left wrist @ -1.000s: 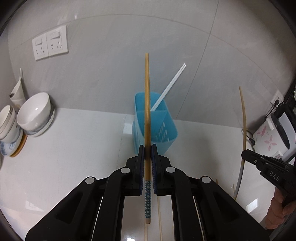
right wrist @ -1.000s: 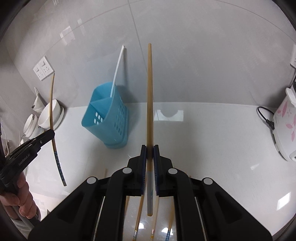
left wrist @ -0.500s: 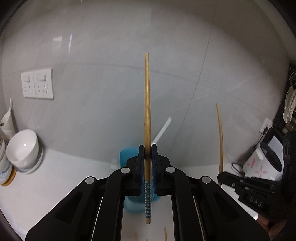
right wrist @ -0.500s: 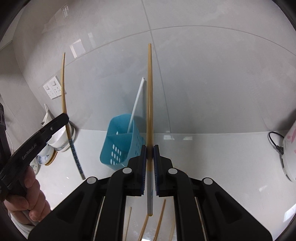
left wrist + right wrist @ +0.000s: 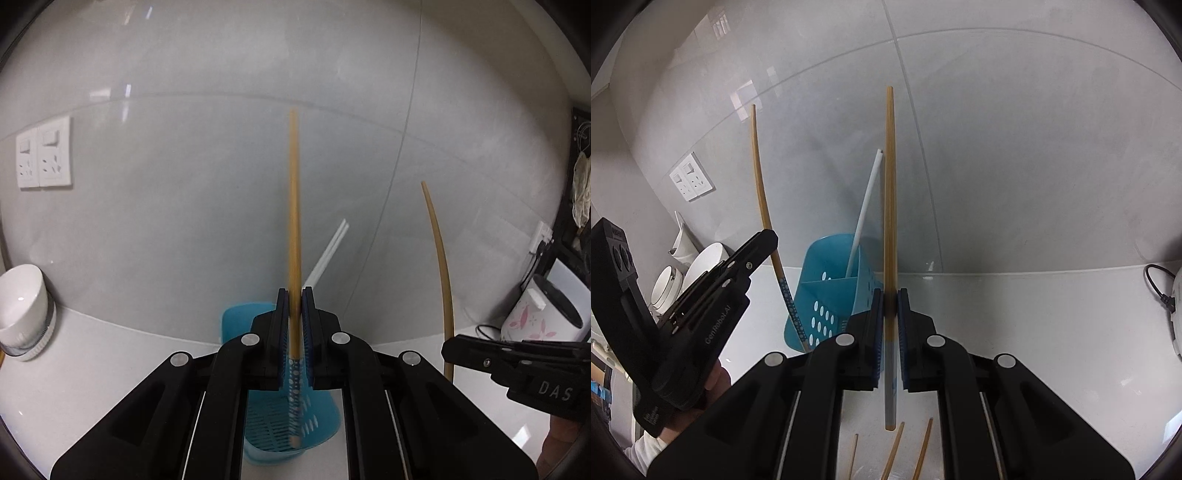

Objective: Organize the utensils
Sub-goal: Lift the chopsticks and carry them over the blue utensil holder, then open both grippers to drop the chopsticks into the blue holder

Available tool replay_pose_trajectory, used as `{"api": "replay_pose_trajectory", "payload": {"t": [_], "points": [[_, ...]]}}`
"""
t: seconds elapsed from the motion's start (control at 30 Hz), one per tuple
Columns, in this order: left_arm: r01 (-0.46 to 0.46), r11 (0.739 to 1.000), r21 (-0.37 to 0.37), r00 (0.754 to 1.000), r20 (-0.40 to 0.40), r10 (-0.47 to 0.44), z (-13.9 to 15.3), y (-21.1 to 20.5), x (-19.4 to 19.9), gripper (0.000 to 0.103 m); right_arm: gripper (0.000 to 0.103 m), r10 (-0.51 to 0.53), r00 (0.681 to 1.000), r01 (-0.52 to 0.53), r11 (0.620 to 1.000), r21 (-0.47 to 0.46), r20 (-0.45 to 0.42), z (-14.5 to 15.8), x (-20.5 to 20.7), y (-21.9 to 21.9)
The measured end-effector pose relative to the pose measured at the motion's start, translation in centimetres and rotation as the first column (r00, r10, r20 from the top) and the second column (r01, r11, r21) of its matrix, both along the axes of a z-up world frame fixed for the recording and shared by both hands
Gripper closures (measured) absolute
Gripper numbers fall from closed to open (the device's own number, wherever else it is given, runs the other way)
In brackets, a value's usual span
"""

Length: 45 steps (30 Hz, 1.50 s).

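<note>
Pinching one chopstick each, the left gripper (image 5: 294,295) and right gripper (image 5: 891,295) hover over the blue holder (image 5: 831,295), which holds only a white utensil (image 5: 864,210), while more chopsticks (image 5: 894,454) wait on the counter.

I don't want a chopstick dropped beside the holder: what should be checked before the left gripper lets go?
1. Left gripper clamped on its blue-patterned chopstick: ok.
2. Chopstick's lower end over the blue utensil holder opening: ok in the left wrist view; in the right wrist view it looks outside the near wall, so cannot tell.
3. Holder upright: ok.
4. White straw in the holder clear of the drop path: cannot tell.
5. Right gripper secure on its own white-ended chopstick: ok.
</note>
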State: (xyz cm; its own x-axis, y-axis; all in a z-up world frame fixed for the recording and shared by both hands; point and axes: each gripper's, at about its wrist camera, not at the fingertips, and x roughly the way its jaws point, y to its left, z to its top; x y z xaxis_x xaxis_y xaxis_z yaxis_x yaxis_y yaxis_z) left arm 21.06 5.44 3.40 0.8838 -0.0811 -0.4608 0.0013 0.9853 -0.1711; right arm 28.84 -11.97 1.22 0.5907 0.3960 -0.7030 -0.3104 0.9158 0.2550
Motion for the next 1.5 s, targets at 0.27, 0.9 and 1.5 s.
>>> {"api": "replay_pose_trajectory", "payload": {"t": [0.27,0.9,1.5], "points": [[-0.011,1.000,0.029,1.000,0.015,0.010,-1.7,-0.7,1.0,0.096,0.096,0.008,1.000,-0.008,1.000,-0.004,-0.010,-0.7,0.8,0.8],[-0.006,0.999,0.040,0.990,-0.139,0.012,-2.8,-0.4,2.0,0.086,0.096,0.037,0.999,-0.037,0.999,-0.023,-0.004,-0.7,0.4,0.8],[-0.147,0.987,0.065,0.949,-0.272,0.159,-1.4,4.7,-3.4,0.010,0.096,0.060,0.987,-0.077,0.990,0.114,0.147,1.0,1.0,4.3]]}}
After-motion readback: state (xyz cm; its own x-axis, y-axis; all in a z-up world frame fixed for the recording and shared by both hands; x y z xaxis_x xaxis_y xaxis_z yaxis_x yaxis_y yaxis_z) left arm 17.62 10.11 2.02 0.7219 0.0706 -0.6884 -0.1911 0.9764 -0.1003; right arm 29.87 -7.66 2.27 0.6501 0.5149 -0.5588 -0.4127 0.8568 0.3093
